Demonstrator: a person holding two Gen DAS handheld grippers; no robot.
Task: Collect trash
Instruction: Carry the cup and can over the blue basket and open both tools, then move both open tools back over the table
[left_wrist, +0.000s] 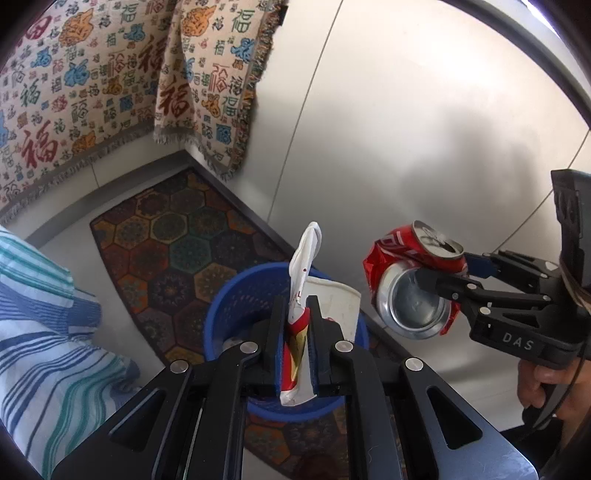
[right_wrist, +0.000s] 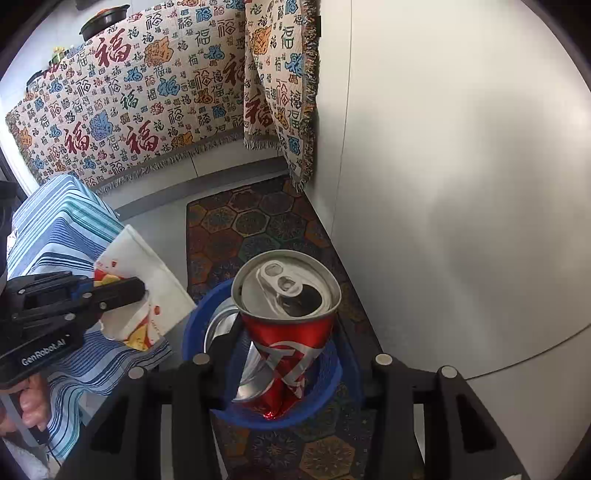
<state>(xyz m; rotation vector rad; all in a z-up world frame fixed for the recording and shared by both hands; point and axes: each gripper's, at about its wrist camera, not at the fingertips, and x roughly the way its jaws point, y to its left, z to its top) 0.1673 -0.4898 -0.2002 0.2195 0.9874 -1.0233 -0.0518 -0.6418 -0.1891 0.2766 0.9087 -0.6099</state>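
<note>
Crushed can (right_wrist: 286, 328) and wrapper (left_wrist: 301, 295) hang clamped above the bin's rim (left_wrist: 221, 295).

Crushed red can (right_wrist: 291, 332): clamped in right gripper (right_wrist: 288, 373), held above blue basket (right_wrist: 343, 384) on patterned rug (right_wrist: 258, 221). At nine o'clock, flattened paper carton (right_wrist: 155, 284) is pinched by left gripper (right_wrist: 125, 291). At eleven o'clock, patterned blanket (right_wrist: 147, 103) is draped.

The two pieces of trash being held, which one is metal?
The crushed red can in the right gripper; the left gripper holds a flattened paper cup.
</note>
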